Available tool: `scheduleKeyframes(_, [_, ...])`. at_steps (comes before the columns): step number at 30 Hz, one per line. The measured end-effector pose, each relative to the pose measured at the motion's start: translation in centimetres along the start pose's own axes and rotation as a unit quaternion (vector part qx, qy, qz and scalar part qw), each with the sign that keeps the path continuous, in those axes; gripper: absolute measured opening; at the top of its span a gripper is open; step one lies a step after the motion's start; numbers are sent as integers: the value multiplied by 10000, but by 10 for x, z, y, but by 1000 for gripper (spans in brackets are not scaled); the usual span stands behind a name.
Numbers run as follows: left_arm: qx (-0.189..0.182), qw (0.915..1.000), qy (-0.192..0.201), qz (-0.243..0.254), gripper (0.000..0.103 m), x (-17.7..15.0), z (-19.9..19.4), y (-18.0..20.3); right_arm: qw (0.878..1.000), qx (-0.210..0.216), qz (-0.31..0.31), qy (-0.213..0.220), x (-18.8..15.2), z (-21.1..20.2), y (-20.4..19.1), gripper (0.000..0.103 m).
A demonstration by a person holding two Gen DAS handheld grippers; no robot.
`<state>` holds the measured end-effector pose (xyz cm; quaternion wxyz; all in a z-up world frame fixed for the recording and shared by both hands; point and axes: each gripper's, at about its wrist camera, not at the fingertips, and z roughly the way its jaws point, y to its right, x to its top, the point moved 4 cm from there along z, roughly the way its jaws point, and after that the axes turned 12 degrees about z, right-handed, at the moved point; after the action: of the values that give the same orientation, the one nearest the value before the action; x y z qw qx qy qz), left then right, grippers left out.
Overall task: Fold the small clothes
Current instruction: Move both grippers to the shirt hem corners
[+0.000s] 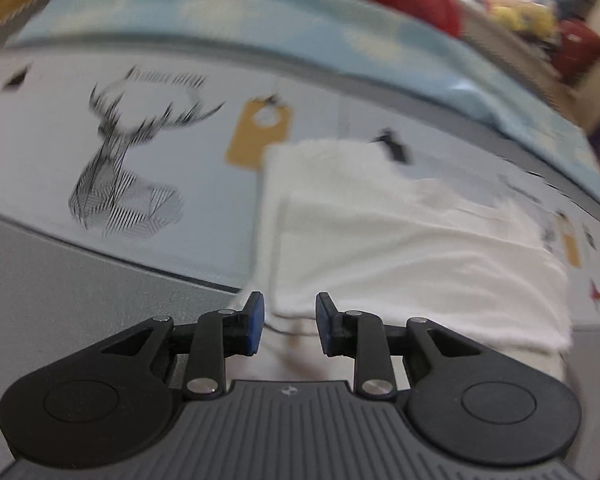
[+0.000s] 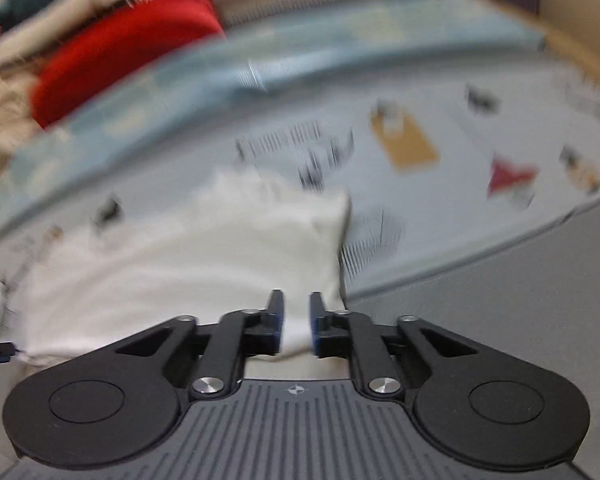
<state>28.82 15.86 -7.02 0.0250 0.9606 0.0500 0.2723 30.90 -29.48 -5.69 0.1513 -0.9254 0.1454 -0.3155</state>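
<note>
A small white garment (image 1: pixel 400 240) lies partly folded on a patterned sheet, its layers stacked. My left gripper (image 1: pixel 290 322) is at the garment's near left edge; its jaws stand apart with white cloth between them. In the right wrist view the same white garment (image 2: pixel 188 256) fills the lower left, blurred. My right gripper (image 2: pixel 296 320) is at its near right corner, jaws narrowly apart with a fold of white cloth between the pads. Whether either gripper presses the cloth is unclear.
The sheet (image 1: pixel 52 152) has a deer print (image 1: pixel 120 160) and tan tag shapes (image 1: pixel 256 136). A light blue blanket (image 1: pixel 260 12) runs along the far side with a red cushion (image 2: pixel 120 52) behind it. Grey fabric (image 2: pixel 520 300) lies along the near edge.
</note>
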Motion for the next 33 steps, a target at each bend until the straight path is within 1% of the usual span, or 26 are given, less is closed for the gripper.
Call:
scheduleKeyframes(2, [24,9996,188,232,31,-3,-30,8,9993,150,-47,346,-3,-48,-6,23])
scheduleKeyframes(4, [47,9978,402,519,31,-10,-61,15,9981,313,-82,516,-8,-86,-8,23])
scheduleKeyframes(6, [-55,9951,623,759,32,-28,-93,17,9970,431,-62,647,-19,-118,-5,23])
scheduleKeyframes(8, [-243,9925,818,873,32,-58,-123,16,9956,547,0,760,-37,-146,5,23])
scheduleKeyframes(10, [-355,9908,919,929,32,-89,-137,13,9948,605,91,810,-62,-165,20,23])
scheduleKeyframes(12, [-343,9905,917,968,32,-125,-141,6,9957,542,138,739,-87,-174,32,23])
scheduleKeyframes(14, [-330,9933,752,814,31,-163,-133,-3,9969,452,266,584,-116,-173,48,23])
scheduleKeyframes(15, [-289,9964,496,630,29,-175,-127,-8,9974,418,295,500,-129,-172,54,23])
scheduleKeyframes(16, [-344,9977,314,496,28,-182,-125,-12,9981,321,332,408,-139,-171,59,23])
scheduleKeyframes(17, [-489,9970,442,399,28,-187,-128,-13,9984,261,369,354,-147,-169,63,23])
scheduleKeyframes(18, [-600,9966,447,353,28,-194,-127,-16,9983,277,390,339,-153,-169,66,23])
scheduleKeyframes(19, [-617,9971,265,357,28,-202,-121,-17,9986,266,379,270,-159,-165,69,23])
scheduleKeyframes(21, [-389,9983,-102,412,28,-218,-109,-21,9993,71,370,31,-171,-153,76,23])
scheduleKeyframes(22, [-333,9983,-236,426,28,-225,-105,-23,9992,-31,385,-127,-176,-145,78,23])
scheduleKeyframes(23, [-361,9978,-369,418,29,-232,-100,-24,9988,-84,388,-290,-180,-139,80,23])
scheduleKeyframes(25, [-377,9973,-525,346,29,-241,-95,-30,9981,-190,294,-517,-188,-128,82,23])
scheduleKeyframes(27, [-339,9971,-632,243,30,-246,-89,-34,9969,-422,211,-638,-195,-121,84,24])
scheduleKeyframes(30, [-301,9970,-709,118,31,-248,-85,-40,9941,-586,363,-838,-203,-111,90,28])
scheduleKeyframes(32, [-235,9970,-737,77,33,-247,-83,-40,9925,-671,403,-939,-206,-104,93,33])
scheduleKeyframes(33, [-228,9968,-769,64,33,-247,-80,-40,9918,-723,391,-977,-208,-102,94,34])
